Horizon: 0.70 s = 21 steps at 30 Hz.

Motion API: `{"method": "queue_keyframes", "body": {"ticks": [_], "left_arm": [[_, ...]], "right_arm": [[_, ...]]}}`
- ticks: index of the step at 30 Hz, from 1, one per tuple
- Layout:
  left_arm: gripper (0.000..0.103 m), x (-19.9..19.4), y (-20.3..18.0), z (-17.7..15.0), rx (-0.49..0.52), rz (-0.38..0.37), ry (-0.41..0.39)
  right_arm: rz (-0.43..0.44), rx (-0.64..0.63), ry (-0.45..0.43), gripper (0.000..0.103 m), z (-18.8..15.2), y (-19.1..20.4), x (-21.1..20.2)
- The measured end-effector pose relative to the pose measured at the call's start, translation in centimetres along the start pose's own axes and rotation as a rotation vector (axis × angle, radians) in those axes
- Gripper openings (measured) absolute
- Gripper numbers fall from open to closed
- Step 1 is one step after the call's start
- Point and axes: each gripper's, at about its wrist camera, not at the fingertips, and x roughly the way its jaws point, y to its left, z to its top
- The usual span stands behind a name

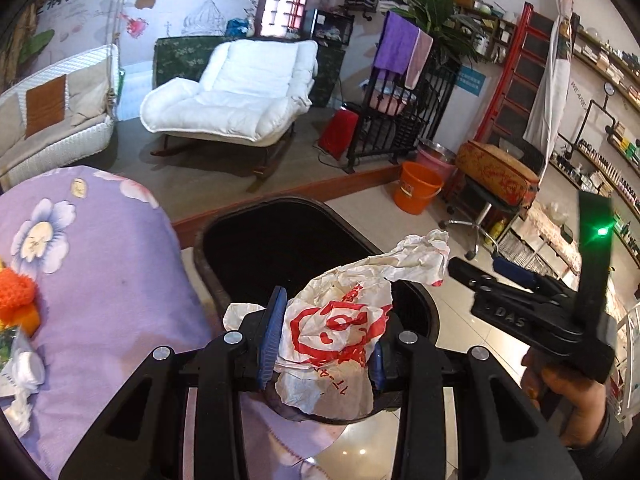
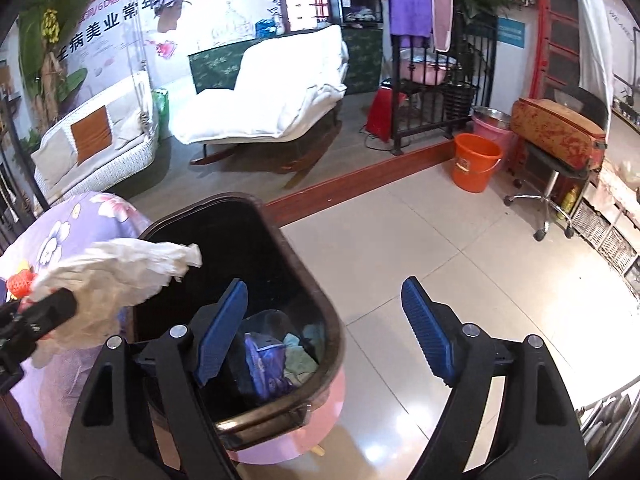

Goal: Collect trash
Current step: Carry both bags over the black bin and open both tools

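Purple floral cloth [image 1: 100, 248] covers the surface at far left in the left wrist view, with an orange knitted item [image 1: 16, 292] and crumpled white tissue [image 1: 24, 376] lying on it near the edge. Just right of the cloth sits the dark oval trash bin with a pink base [image 1: 224, 280], its mouth open to the camera. Left gripper [image 1: 324, 344] is clenched on a crumpled white plastic bag with red print [image 1: 340, 320]; blue ribbed pads [image 1: 272, 336] press both sides of the bag and the jaws are narrowed to the bag's width. Bag is held above the bin's near rim, and its loose tail reaches right over the opening. Right wrist view: same bag [image 2: 120, 272] shows at left, beside the bin [image 2: 280, 240], sticking out of the left gripper's black body. Bin already holds a purple packet [image 2: 264, 364] and some greenish crumpled material [image 2: 300, 360]. Right gripper [image 2: 324, 332] is released, jaws spread wide, nothing between them; its left pad [image 2: 220, 332] hangs over the bin opening, its right pad over pale floor tiles [image 2: 440, 248]. Farther right on the floor stands an orange plastic bucket [image 2: 476, 164], well apart from the bin.
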Motion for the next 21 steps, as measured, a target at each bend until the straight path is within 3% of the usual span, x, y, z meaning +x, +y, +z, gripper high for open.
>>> {"method": "queue_keyframes", "body": {"ticks": [14, 17, 21], "left_arm": [[0.037, 5.0, -1.4, 0.3, 0.003, -0.059, 0.098], [0.049, 5.8, -1.5, 0.4, 0.008, -0.050, 0.114], [0.076, 6.0, -1.5, 0.4, 0.002, -0.046, 0.108]], "right_arm": [[-0.053, 0.035, 0.003, 0.080, 0.5, -2.8, 0.2], [-0.059, 0.034, 0.008, 0.080, 0.5, -2.9, 0.3], [-0.059, 0.043, 0.007, 0.085, 0.7, -3.2, 0.4]]}}
